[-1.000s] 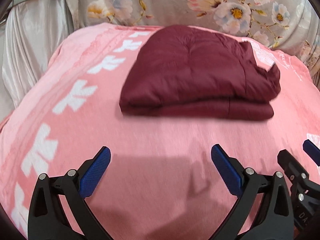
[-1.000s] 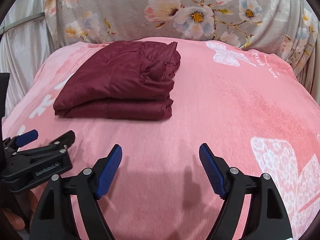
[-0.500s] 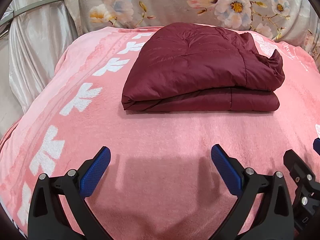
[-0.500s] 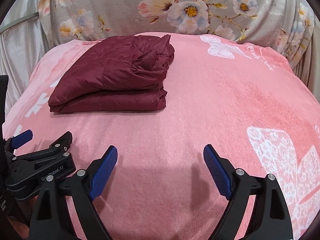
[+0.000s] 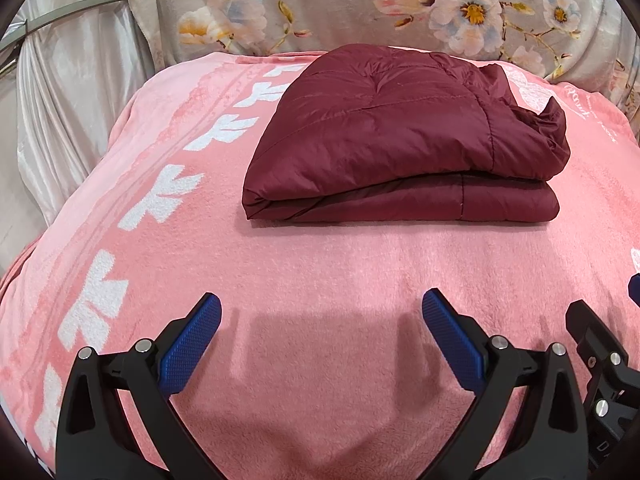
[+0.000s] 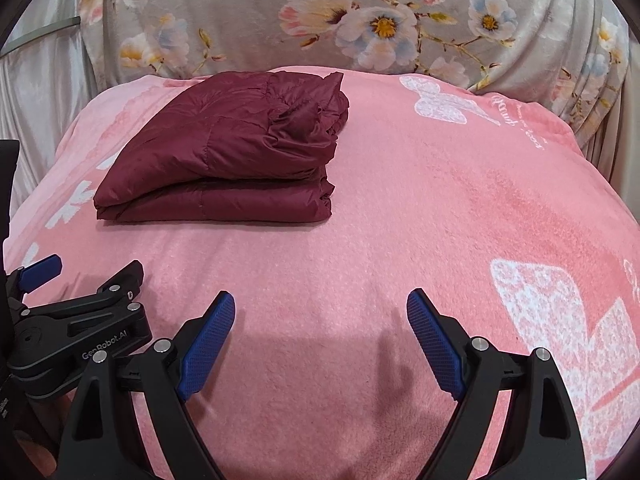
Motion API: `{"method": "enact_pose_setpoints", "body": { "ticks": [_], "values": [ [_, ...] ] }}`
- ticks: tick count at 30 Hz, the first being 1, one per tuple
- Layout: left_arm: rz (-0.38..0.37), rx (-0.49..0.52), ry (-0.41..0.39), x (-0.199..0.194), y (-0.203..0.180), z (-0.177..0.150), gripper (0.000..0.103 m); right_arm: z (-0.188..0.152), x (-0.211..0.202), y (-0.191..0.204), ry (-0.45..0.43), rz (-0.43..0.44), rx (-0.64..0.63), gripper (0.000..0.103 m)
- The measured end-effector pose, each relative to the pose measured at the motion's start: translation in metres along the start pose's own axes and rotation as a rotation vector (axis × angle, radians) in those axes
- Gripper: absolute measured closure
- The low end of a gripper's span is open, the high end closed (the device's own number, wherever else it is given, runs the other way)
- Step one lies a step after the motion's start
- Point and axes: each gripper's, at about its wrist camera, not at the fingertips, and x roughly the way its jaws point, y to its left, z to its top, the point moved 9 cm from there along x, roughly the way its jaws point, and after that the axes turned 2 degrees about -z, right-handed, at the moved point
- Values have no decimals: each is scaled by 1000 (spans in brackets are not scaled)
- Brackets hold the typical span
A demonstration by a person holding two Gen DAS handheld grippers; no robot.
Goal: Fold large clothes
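Left fingers: the blue pads point(image 5: 191, 346) of the left gripper point(image 5: 320, 344) stand wide apart at the bottom of the left wrist view, with only pink blanket between them.
Right fingers: the blue pads point(image 6: 208, 346) of the right gripper point(image 6: 321, 346) are also wide apart at the bottom of the right wrist view; its jaws have just been opening, and nothing is between them.
Grippers together: in the right wrist view the left gripper shows at the lower left edge; the two are side by side and both are well apart from the garment.
Garment look: a dark maroon quilted jacket point(image 5: 400, 140), shiny, with stitched lines, folded into a thick flat bundle of about two layers.
Garment edges: its left end is a smooth rounded fold; its right end is bunched and wrinkled, with a small tip that stands up.
Garment place: upper centre of the left wrist view, upper left in the right wrist view point(image 6: 224, 152), lying on the pink blanket point(image 5: 320, 264).
Long axis: it runs left to right across the frame; the layered edge faces the grippers.
Background: floral grey fabric point(image 6: 360, 12) along the top.
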Motion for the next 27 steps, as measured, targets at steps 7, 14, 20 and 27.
{"method": "enact_pose_setpoints", "body": {
  "ticks": [7,14,20,27],
  "values": [
    [3,15,-12,-2,-3,2,5,0,-1,1,-6,-10,-22,17],
    [-2,27,-32,-4,-4,3,5,2,-3,3,-20,-17,-34,17],
    [-3,27,-43,-7,-5,3,5,3,-3,1,-23,-17,-30,17],
    [0,26,-59,-10,-5,3,5,3,-5,-1,-32,-14,-30,17]
  ]
}}
